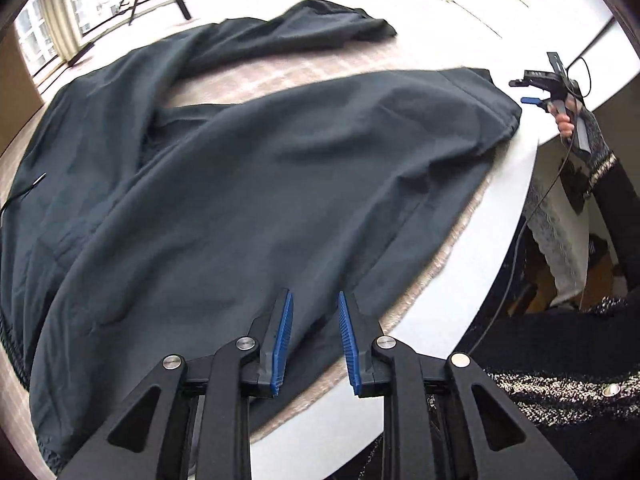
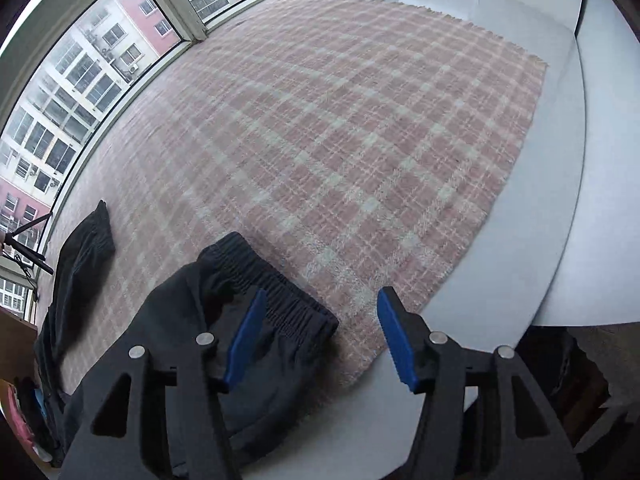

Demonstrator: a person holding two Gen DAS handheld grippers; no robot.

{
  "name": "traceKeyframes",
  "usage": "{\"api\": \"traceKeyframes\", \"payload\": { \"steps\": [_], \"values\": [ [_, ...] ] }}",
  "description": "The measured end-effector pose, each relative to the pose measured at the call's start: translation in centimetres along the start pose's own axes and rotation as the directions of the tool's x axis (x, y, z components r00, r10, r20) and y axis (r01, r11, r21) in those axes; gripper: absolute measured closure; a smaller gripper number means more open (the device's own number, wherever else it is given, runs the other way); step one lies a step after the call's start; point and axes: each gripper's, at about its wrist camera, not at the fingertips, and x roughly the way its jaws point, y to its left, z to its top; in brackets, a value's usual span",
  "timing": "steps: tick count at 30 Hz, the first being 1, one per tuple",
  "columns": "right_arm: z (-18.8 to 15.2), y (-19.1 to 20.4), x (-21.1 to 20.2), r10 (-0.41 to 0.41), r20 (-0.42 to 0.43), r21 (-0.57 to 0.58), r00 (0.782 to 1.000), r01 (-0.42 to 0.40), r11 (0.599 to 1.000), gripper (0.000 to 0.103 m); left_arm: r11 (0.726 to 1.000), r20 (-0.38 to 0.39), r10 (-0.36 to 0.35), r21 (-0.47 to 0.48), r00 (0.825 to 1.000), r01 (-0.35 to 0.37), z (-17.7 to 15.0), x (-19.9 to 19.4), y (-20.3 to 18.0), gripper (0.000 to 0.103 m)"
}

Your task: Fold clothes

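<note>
dark trousers (image 1: 248,184) on plaid cloth (image 2: 360,140)

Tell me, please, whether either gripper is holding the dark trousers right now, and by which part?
Nothing is held. The left gripper is open above a trouser leg of the dark trousers; the right gripper is open beside the elastic cuff.

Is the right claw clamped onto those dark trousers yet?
No: the right claw hangs open, its blue pads spread above the elastic cuff of the dark grey trousers, gripping nothing.
</note>
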Motion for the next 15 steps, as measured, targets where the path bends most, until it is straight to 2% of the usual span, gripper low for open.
{"api": "traceKeyframes", "payload": {
  "steps": [5,15],
  "values": [
    [-1.2,-1.7,1.1,0.054,-0.041,0.036,0.998,-0.052,0.998,0.046,0.995,-0.076,0.006,0.098,0.997,0.001,0.9,2.8,-2.3,0.080],
    [-2.2,-2.2,0.8,0.122,-0.062,0.054,0.991,-0.119,0.991,0.042,0.994,-0.120,0.011,0.111,0.993,0.002,0.6,4.6,-2.1,0.080]
  ]
}}
